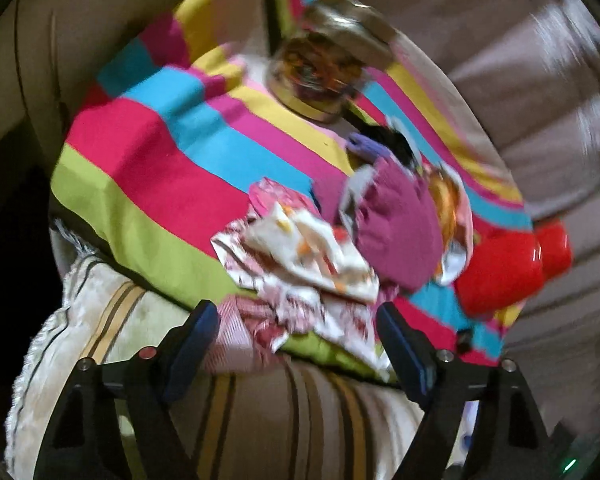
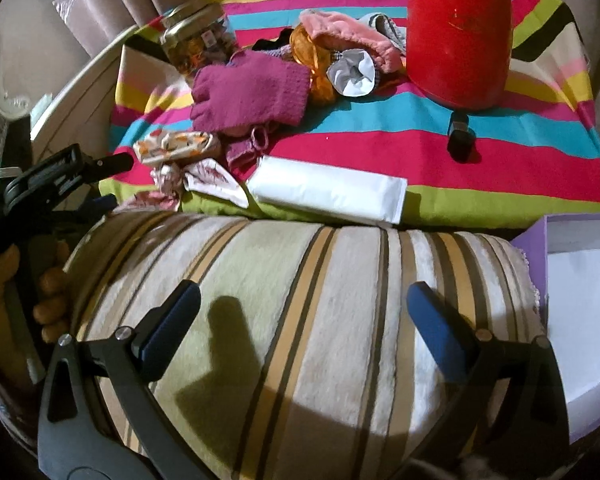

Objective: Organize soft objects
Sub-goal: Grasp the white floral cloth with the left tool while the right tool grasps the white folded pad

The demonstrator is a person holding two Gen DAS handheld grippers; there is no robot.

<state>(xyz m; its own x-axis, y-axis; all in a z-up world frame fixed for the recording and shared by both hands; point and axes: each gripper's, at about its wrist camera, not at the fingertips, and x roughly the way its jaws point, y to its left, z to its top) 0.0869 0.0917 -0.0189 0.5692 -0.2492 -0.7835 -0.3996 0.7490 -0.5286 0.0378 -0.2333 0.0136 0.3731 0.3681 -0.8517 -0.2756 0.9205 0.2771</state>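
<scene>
Cloth scraps (image 1: 300, 280) lie heaped just ahead of your left gripper (image 1: 296, 332), whose jaws stand spread with nothing pinched, lined up to take the near edge. Your right gripper (image 2: 304, 320), also spread, hovers over the striped cushion (image 2: 300, 280), clear of the pile.

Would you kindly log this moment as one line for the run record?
left gripper: open, at patterned cloths | right gripper: open, empty, over striped cushion | purple glove: on striped tablecloth

Glove (image 2: 248, 94) lies on the cloth (image 2: 380, 148), left of the canister (image 2: 460, 32); packet (image 2: 328, 192) before it; jar (image 2: 196, 36) seemingly behind.
</scene>
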